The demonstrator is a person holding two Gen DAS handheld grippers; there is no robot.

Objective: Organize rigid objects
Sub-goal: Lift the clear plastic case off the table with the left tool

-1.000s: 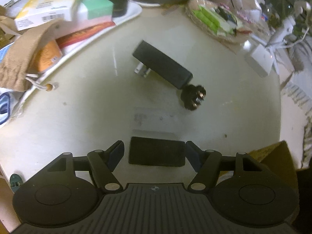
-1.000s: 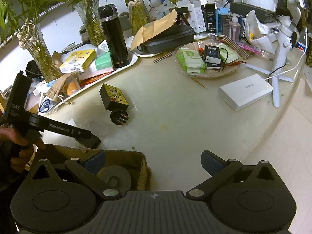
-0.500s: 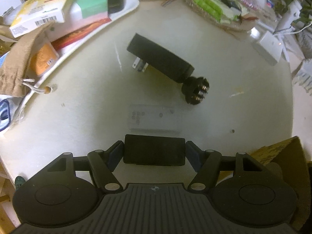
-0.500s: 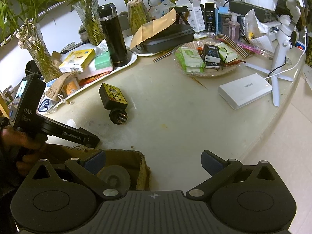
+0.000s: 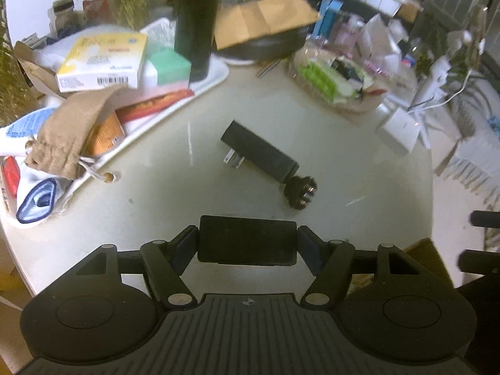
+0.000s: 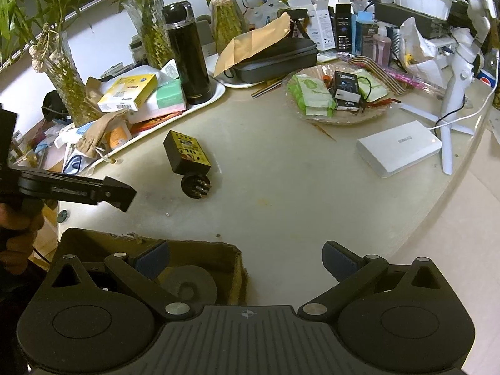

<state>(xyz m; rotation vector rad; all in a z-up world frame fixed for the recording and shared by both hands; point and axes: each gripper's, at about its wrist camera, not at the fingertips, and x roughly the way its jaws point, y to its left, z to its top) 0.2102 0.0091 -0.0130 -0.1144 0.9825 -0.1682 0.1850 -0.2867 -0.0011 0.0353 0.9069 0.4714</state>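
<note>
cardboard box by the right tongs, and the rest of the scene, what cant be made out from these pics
- Cardboard box, right wrist view: the tongs' body covers most of the inside; only a grey roll shows.
- Black flat block in the left tongs, left wrist view: plain dark face, too featureless to identify.
- Relay plug, left wrist view: its yellow label faces away.
- Person's hand, right wrist view: cut by the left edge.

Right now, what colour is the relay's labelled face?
Yellow, on the black relay; clearest in the right wrist view.
</note>
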